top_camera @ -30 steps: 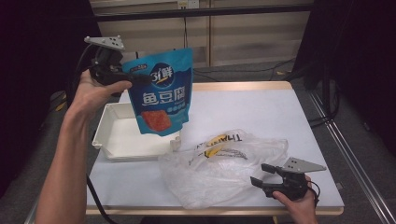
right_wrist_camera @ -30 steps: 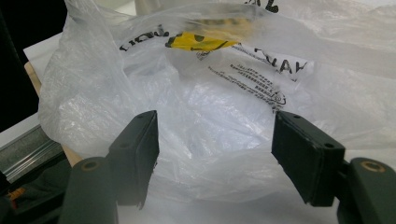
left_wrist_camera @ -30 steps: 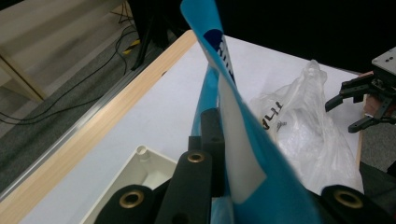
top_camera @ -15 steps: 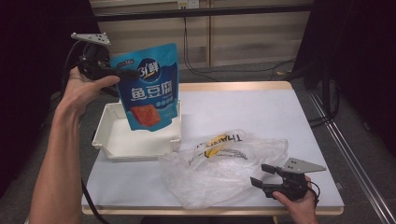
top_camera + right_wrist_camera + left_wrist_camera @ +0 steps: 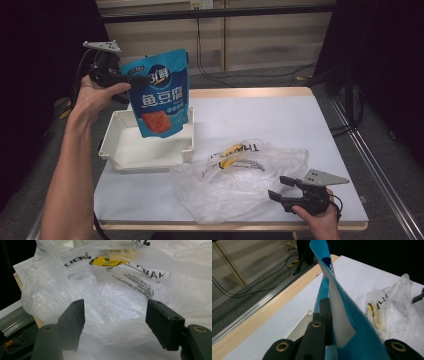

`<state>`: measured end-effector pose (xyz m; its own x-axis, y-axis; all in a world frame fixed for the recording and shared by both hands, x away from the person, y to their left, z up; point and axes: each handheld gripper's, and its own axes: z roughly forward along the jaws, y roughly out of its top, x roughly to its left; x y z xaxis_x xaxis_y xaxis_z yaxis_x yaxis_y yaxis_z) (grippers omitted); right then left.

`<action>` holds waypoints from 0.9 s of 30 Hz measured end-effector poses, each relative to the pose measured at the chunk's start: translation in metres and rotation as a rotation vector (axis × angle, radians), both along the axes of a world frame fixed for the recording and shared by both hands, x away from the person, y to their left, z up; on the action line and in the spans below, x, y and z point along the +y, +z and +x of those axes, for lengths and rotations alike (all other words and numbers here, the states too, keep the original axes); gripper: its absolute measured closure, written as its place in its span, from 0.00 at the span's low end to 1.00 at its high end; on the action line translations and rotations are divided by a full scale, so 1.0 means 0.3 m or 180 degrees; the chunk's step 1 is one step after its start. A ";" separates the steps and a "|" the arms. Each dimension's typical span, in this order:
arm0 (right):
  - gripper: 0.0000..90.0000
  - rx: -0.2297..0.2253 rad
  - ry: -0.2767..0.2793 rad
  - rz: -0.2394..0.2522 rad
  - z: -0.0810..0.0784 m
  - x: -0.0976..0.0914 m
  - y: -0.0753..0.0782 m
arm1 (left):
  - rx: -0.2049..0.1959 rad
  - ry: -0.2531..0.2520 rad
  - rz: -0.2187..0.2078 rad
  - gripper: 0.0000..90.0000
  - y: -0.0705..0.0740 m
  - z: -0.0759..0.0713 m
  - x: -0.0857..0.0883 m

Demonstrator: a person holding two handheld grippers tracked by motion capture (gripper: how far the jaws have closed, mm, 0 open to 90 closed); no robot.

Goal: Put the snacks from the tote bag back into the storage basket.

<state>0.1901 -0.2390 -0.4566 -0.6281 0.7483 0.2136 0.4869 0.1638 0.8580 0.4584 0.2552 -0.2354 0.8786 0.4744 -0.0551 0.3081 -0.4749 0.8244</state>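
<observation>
1. Left gripper (image 5: 131, 79) has its jaws clamped on the top edge of the blue snack pouch (image 5: 160, 97); in the left gripper view the pouch (image 5: 347, 322) sits pinched between the two black jaws, folded a bit at the seam.
2. The pouch hangs free below the jaws, over the white tray (image 5: 145, 150), not touching it.
3. Risk: the grip is on a thin slick edge, so the pouch could slide out or swing and land on the tray's wall instead of inside.
4. Right gripper (image 5: 281, 187) has its jaws wide apart, nothing between the pads; the clear plastic bag (image 5: 117, 297) lies just ahead of them.
5. Risk: if those jaws close here, they snag loose film and drag the bag (image 5: 235, 175) across the table (image 5: 280, 115).
</observation>
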 end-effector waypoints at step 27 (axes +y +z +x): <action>0.35 0.0005 0.0022 0.0022 -0.004 -0.007 -0.002 | 0.0092 0.0053 0.0092 1.00 -0.186 0.130 -0.061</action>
<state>0.1890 -0.2410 -0.4570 -0.6328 0.7425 0.2196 0.4871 0.1612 0.8584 0.4974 0.2369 -0.2912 0.8687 0.4908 -0.0664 0.3398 -0.4930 0.8009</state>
